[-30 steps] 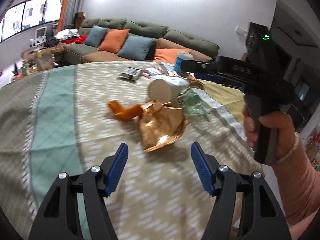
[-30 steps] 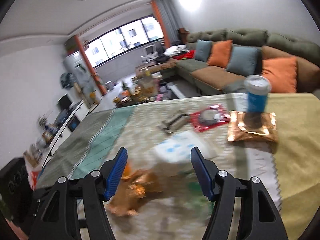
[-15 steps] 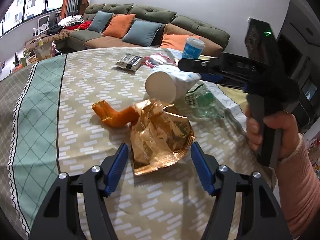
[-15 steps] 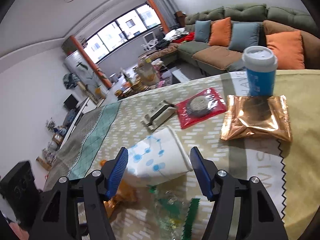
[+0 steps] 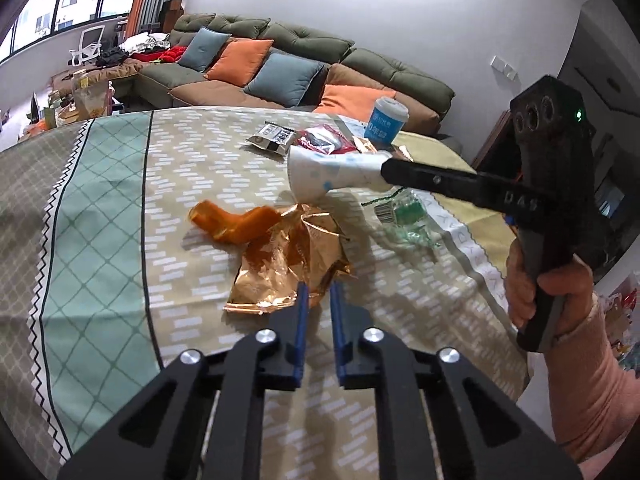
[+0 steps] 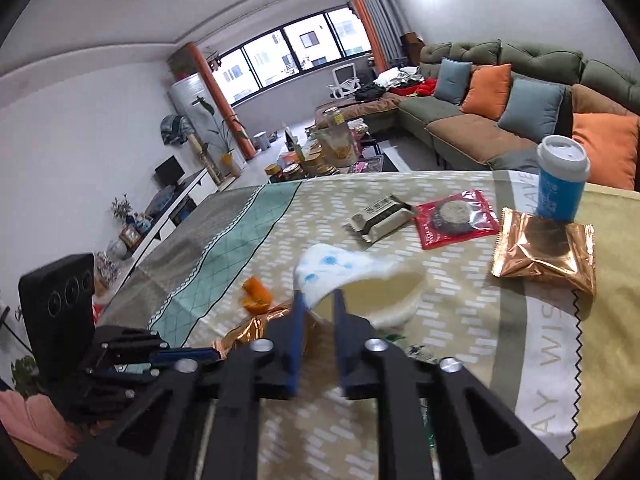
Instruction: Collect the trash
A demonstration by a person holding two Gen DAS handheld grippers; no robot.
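Note:
My left gripper (image 5: pixel 318 289) is shut on the near edge of a crumpled gold foil wrapper (image 5: pixel 288 264) lying on the tablecloth. An orange plastic scrap (image 5: pixel 234 222) lies just left of the wrapper. My right gripper (image 6: pixel 318 300) is shut on a white paper cup with blue dots (image 6: pixel 352 280), squashing its rim; the cup (image 5: pixel 332 172) is held above the table in the left wrist view. A clear green plastic wrapper (image 5: pixel 404 216) lies under the cup.
Farther back on the table are a silver snack pack (image 6: pixel 380 218), a red cookie pack (image 6: pixel 456 218), a flat gold pouch (image 6: pixel 544 250) and an upright blue cup with white lid (image 6: pixel 560 180). A sofa (image 5: pixel 280 64) stands beyond the table.
Both grippers have closed from open: the left onto the gold wrapper, the right onto the paper cup. The cup is now lifted and squashed.

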